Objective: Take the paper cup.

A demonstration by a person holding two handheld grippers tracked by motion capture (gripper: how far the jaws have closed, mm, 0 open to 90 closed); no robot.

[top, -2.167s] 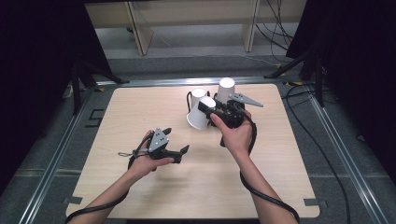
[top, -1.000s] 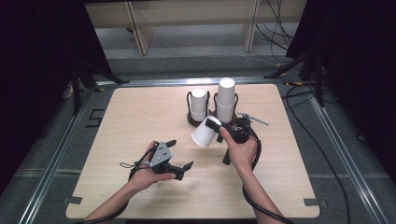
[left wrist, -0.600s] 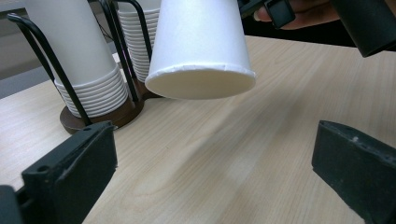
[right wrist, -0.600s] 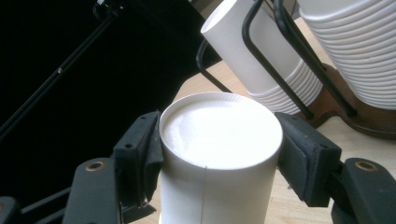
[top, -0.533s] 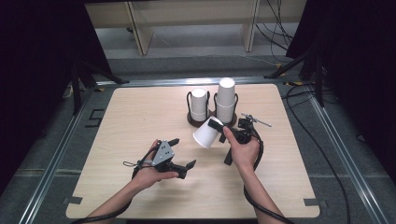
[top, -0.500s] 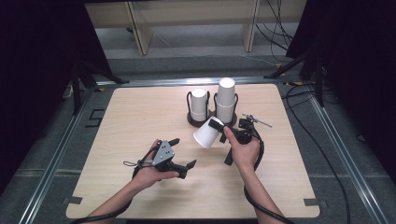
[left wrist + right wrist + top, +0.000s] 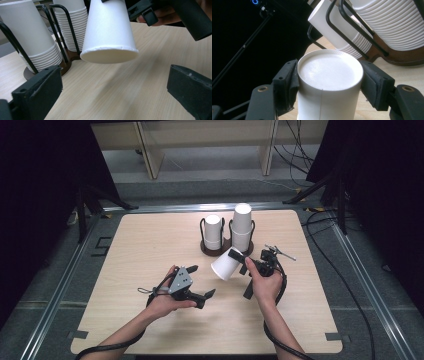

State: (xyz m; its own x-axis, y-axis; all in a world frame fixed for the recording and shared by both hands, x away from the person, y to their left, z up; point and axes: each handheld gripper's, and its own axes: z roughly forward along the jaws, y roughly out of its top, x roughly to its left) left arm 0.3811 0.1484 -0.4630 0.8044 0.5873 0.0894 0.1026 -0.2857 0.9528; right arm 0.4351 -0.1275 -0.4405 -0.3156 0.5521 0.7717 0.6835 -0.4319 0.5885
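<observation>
Your right tool [image 7: 239, 260] is clamped on a white paper cup [image 7: 226, 265], jaws pressing the wall on opposite sides just below the closed base, and the cup hangs tilted in the air above the counter [image 7: 150, 245], its open mouth angled down toward your left, just in front of the wire cup holder [image 7: 226, 246] with its two stacks. Your left tool [image 7: 200, 287] sits over the counter with jaws apart and nothing between them, aimed at the cup's rim. Expect the cup to be very light and thin-walled: it will crush or go oval under a hard squeeze, and the smooth paper can slip if you grip loosely. The stiffest places look like the rolled rim and the base ring, so take it there, or across the wall with gentle pressure. No brand, label or writing is readable on the cup or the stacks.
</observation>
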